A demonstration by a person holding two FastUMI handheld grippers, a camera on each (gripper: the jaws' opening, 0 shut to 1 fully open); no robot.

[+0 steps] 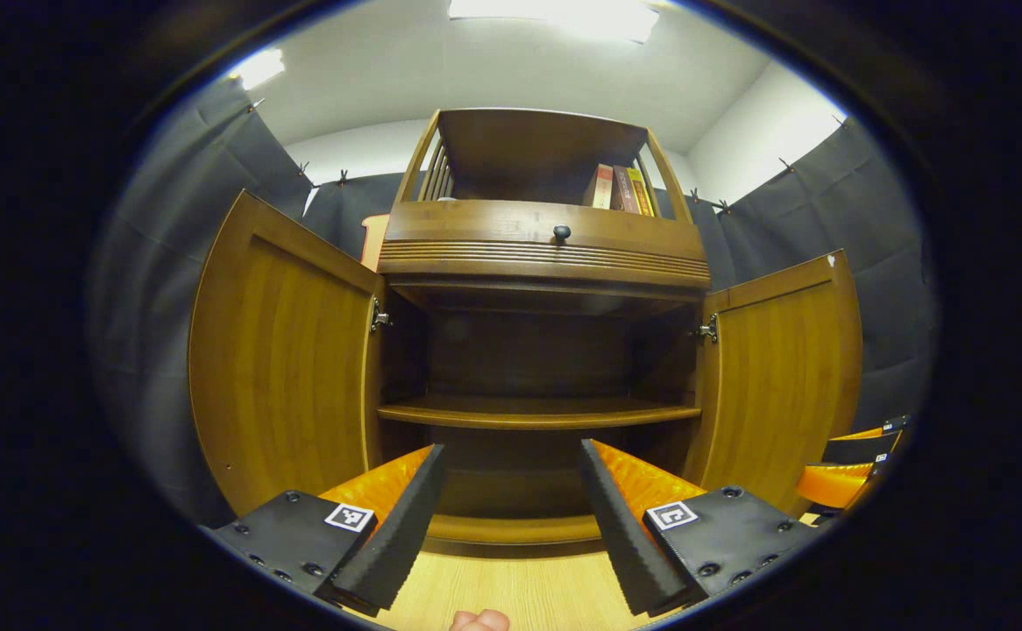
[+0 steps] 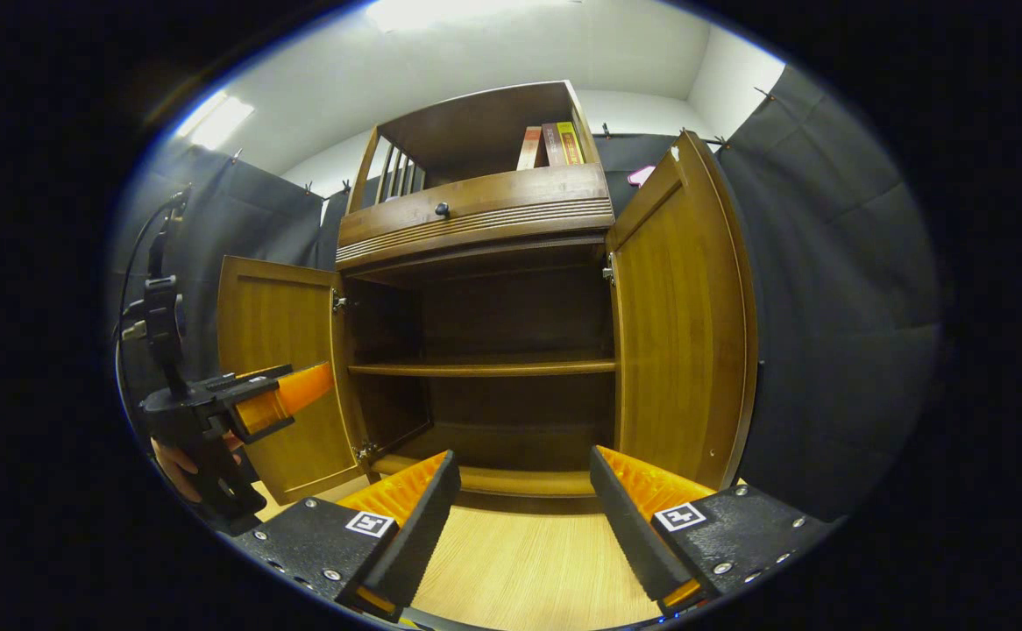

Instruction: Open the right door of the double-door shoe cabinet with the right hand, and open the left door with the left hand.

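Note:
The wooden shoe cabinet (image 1: pixel 542 263) stands in front with both doors swung wide. Its left door (image 1: pixel 279 359) and right door (image 1: pixel 783 368) hang outward on their hinges, and the dark inside with one shelf (image 1: pixel 537 412) lies bare. My left gripper (image 1: pixel 511 460) is open, facing the gap between the doors, touching nothing. In the right gripper view the left door (image 2: pixel 279 377), right door (image 2: pixel 677 324) and shelf (image 2: pixel 485 368) show too. My right gripper (image 2: pixel 524 469) is open and holds nothing. The left gripper (image 2: pixel 301 390) also appears at the left there, in front of the left door.
A drawer with a dark knob (image 1: pixel 561 233) sits above the doors, and books (image 1: pixel 621 188) stand on the top shelf. The right gripper's orange finger (image 1: pixel 835 482) shows low at the right. A hand (image 2: pixel 182 464) holds the left gripper. Light wooden floor (image 2: pixel 520 570) lies below.

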